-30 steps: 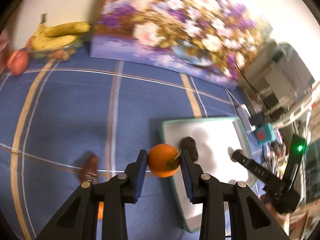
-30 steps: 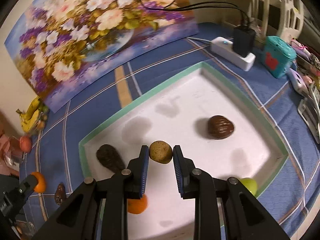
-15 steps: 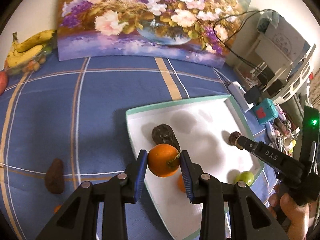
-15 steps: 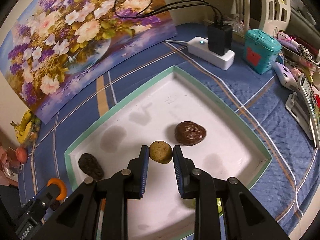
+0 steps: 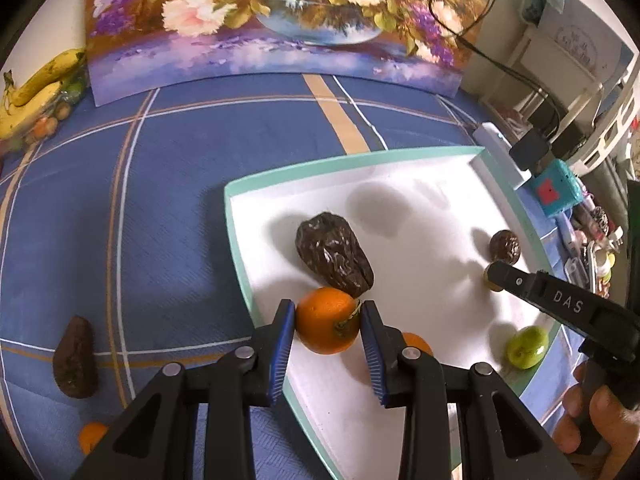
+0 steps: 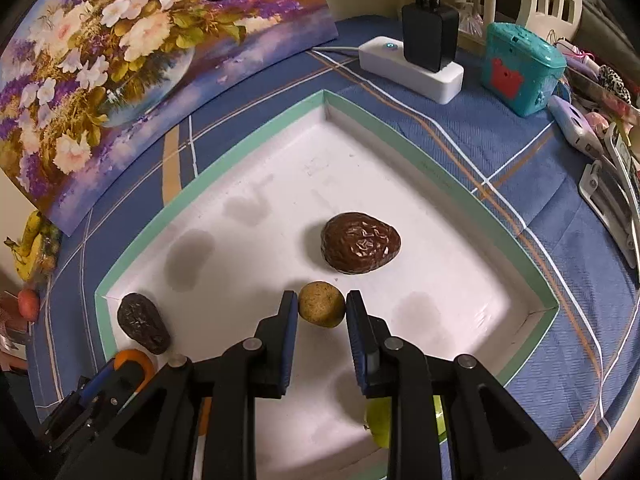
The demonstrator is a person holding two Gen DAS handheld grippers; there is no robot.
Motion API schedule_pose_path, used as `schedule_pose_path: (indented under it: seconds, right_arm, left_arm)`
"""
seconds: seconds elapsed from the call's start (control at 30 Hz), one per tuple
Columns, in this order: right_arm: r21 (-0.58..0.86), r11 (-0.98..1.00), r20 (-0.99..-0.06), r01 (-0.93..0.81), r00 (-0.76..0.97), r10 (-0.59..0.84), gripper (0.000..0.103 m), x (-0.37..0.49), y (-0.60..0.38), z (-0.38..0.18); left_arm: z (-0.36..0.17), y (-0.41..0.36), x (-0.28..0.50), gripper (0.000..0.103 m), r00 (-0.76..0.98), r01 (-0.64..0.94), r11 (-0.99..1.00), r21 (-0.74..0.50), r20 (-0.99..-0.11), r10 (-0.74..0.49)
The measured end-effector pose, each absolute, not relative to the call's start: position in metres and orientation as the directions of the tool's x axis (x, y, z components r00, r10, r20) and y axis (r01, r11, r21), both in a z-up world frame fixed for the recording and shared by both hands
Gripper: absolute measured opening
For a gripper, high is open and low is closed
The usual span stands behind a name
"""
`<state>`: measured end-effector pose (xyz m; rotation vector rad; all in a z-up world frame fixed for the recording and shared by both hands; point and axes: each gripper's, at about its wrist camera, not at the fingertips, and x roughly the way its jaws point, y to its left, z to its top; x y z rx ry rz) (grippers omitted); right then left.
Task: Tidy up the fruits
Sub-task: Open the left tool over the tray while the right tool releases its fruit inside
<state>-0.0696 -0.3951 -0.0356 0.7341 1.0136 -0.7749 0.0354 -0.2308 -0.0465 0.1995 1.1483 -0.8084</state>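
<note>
My left gripper (image 5: 327,322) is shut on an orange (image 5: 326,320) and hangs over the near left part of the white tray with a green rim (image 5: 236,248). My right gripper (image 6: 322,310) is shut on a small round tan fruit (image 6: 321,304) above the tray's floor (image 6: 440,264). In the tray lie a dark wrinkled fruit (image 5: 334,254), a round brown one (image 6: 360,247), a second orange (image 5: 418,345) and a green fruit (image 5: 526,347). On the blue cloth left of the tray lie a dark fruit (image 5: 75,358) and a small orange (image 5: 92,436).
A flower painting (image 5: 280,20) leans at the back. Bananas (image 5: 36,84) sit at the far left. A white power strip with a black charger (image 6: 412,60), a teal box (image 6: 520,68) and clutter crowd the right side. A hand (image 5: 596,420) holds the right gripper.
Both grippers have sunk toward the tray. The left one carried the orange rightward from over the cloth to above the tray. The right one moved further over the tray with the tan fruit.
</note>
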Motion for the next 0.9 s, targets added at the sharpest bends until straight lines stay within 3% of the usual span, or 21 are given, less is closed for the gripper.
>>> schedule_pose_path:
  seconds: [0.9]
  right_arm:
    - [0.154,0.533,-0.925,0.832,0.311,-0.218,0.026,-0.0656,-0.3953,-0.0367]
  left_arm:
    - [-0.0468,-0.2393,0.0327,0.037,0.182,0.672,0.710,-0.210,-0.883,-0.432]
